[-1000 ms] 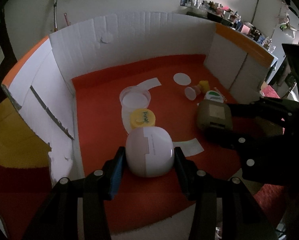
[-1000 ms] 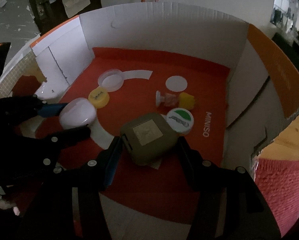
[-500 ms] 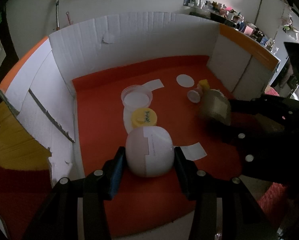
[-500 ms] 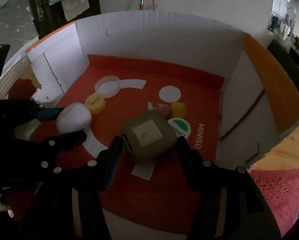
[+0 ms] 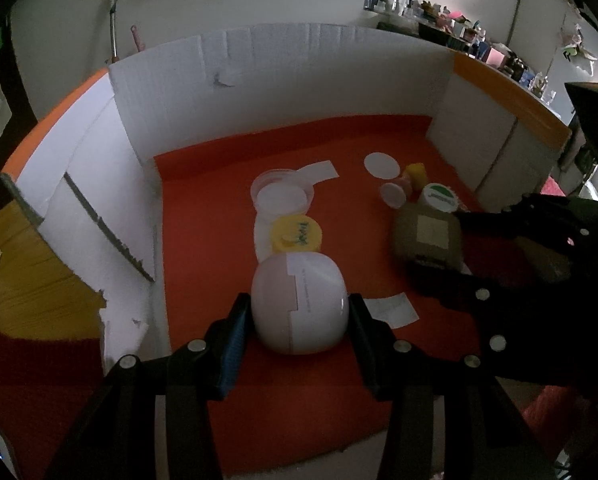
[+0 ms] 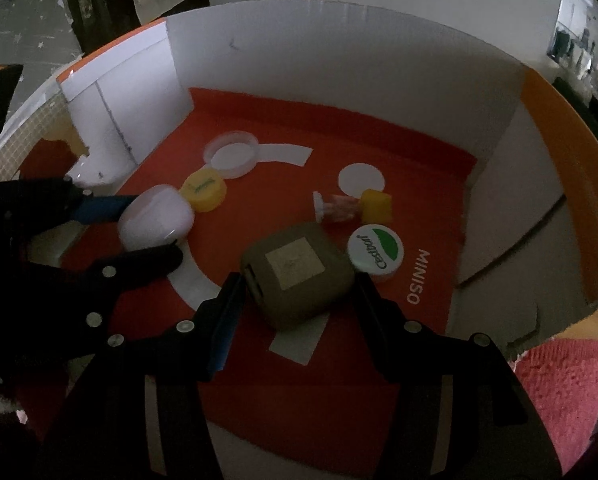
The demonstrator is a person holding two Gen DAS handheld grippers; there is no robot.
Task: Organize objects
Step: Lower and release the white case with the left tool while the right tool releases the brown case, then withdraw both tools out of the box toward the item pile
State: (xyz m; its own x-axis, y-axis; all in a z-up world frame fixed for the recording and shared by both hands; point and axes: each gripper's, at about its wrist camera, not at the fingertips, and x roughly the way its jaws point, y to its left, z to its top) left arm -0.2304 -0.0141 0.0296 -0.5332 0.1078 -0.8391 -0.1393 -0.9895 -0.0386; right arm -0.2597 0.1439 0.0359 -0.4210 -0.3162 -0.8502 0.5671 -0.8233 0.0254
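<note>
The white rounded case (image 5: 299, 304) sits low in the red-floored box (image 5: 203, 208), pinched between the fingers of the left claw (image 5: 297, 320), just in front of the yellow lid (image 5: 296, 234). The olive-brown case (image 6: 297, 274) is pinched by the right claw (image 6: 297, 300), touching or just beside the green-and-white cap (image 6: 376, 254). Both cases look smooth and rounded, so either could slip out, and moving the olive one may knock the cap or the small toppled bottle (image 6: 339, 208).

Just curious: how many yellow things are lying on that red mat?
2. A round yellow lid beside the white case in the left gripper, and a small yellow block near the green-and-white lid. Others may be hidden.
</note>
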